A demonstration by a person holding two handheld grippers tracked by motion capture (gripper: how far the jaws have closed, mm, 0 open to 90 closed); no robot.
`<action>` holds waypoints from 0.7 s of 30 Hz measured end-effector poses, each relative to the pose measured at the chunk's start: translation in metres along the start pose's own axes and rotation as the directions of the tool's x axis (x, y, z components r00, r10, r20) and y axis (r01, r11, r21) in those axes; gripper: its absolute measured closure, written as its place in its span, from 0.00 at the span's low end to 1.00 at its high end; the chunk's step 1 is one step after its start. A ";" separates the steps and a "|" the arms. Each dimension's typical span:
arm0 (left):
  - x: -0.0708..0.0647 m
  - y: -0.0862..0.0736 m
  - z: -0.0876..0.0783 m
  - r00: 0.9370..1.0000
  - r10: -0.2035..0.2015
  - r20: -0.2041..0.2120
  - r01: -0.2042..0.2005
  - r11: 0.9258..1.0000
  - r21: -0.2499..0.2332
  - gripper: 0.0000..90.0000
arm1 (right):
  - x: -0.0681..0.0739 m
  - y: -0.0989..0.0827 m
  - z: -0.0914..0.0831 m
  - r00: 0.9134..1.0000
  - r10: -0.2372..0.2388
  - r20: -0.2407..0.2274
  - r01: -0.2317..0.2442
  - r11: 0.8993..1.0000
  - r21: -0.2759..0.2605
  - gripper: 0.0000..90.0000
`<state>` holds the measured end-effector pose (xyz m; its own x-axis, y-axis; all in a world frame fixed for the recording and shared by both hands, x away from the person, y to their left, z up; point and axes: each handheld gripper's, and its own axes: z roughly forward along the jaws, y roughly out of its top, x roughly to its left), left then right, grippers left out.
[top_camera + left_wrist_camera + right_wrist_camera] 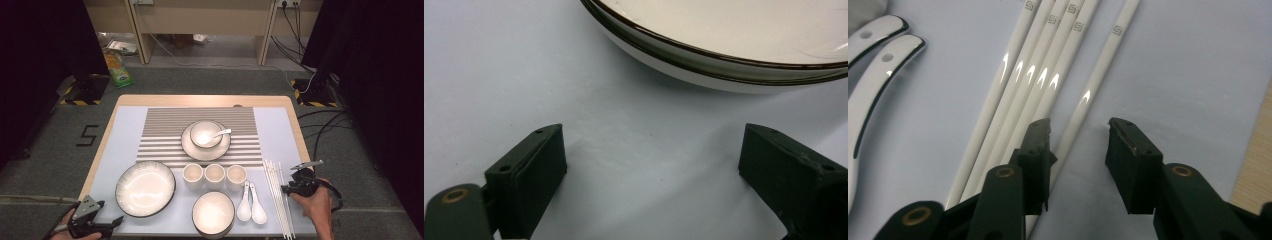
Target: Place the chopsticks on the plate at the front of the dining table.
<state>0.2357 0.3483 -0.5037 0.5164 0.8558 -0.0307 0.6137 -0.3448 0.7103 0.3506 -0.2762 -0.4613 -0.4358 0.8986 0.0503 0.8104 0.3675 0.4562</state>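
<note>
Chopsticks [1048,80] lie right under my right gripper [1078,135], five white sticks side by side on the pale blue mat [1188,75]. Its jaws stand partly open over them: the outermost stick runs up between the two jaws, and one jaw sits on top of the stick next to it. Nothing is pinched; whether a pad touches the outer stick I cannot tell. From above, the right gripper [300,186] is at the table's right edge, beside the chopsticks [279,197], near their middle.

Two spoons [873,75] lie just beyond the sticks, handles showing, bowls toward me in the high view [251,205].

My left gripper [649,165] hovers low over the mat with its jaws wide apart and nothing between them; the dark-rimmed plate [724,50] sits just ahead. From above, that gripper [92,222] is at the near left corner, close to the big plate [145,188].

The table [200,100] is light wood, covered by the blue mat with a striped mat [165,127] on its far half. On the stripes a bowl [205,134] with a spoon in it stands on a plate. Three cups [214,175] stand in a row, with a second bowl [213,213] nearer me.

Grey carpet surrounds the table, black drapes hang on both sides, and cables [320,125] trail across the floor at right.
</note>
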 end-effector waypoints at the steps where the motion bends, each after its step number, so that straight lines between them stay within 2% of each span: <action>1: 0.000 0.000 0.000 1.000 -0.003 0.000 0.003 1.000 -0.001 0.12 | -0.001 0.002 0.000 1.000 -0.003 0.003 0.003 1.000 0.011 0.71; 4: 0.000 0.000 0.000 1.000 -0.003 -0.001 0.003 1.000 -0.002 0.12 | -0.002 0.009 0.001 1.000 -0.012 0.012 0.011 0.998 0.063 0.78; 7: 0.000 0.000 0.000 1.000 0.000 0.001 0.000 1.000 0.001 0.12 | -0.003 0.015 0.002 1.000 -0.014 0.012 0.013 0.994 0.104 0.80; 13: 0.000 0.000 0.000 1.000 0.001 0.000 -0.001 1.000 0.000 0.12 | -0.003 0.029 0.005 1.000 0.006 0.018 -0.010 0.978 0.208 0.81; 18: 0.000 0.000 0.000 1.000 0.002 -0.001 -0.002 1.000 0.000 0.12 | -0.001 0.035 0.007 0.999 0.012 0.037 -0.021 0.968 0.248 0.81; 21: 0.000 0.000 0.000 1.000 0.000 -0.002 0.000 1.000 -0.002 0.12 | -0.002 0.036 0.008 0.999 0.018 0.033 -0.026 0.966 0.256 0.81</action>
<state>0.2354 0.3482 -0.5039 0.5152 0.8566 -0.0295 0.6127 -0.3440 0.7115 0.3837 -0.2627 -0.4521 -0.4077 0.9126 0.0294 0.8947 0.3929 0.2123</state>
